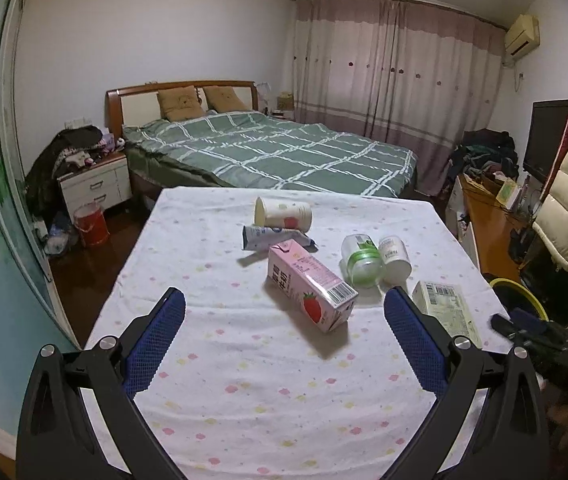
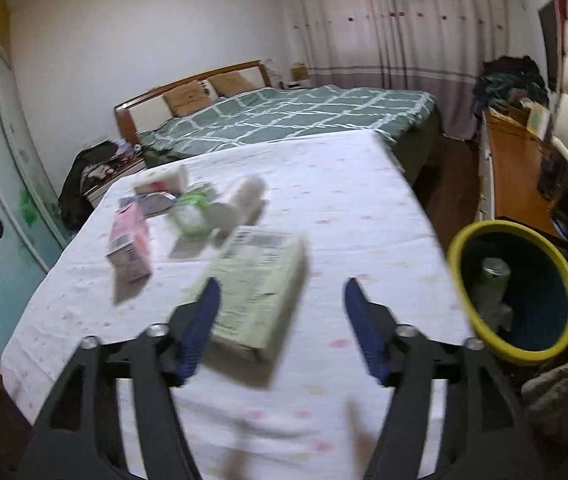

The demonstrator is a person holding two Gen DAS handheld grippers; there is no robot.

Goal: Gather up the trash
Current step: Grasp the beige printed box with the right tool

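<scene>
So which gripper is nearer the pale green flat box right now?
Right. The right gripper hovers directly over the pale green flat box, jaws open around its near end. The left gripper is off to the box's left, facing the pink carton.

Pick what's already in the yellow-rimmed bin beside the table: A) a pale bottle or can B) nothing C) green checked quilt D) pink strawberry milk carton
A: the right wrist view shows a pale bottle or can standing inside the yellow-rimmed bin; the pink strawberry milk carton lies on the table.

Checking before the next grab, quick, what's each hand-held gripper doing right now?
Left hand-held gripper: open wide, empty, above the table's cloth.
Right hand-held gripper: open, holding nothing; the pale green box lies between its fingers, ungripped.
</scene>
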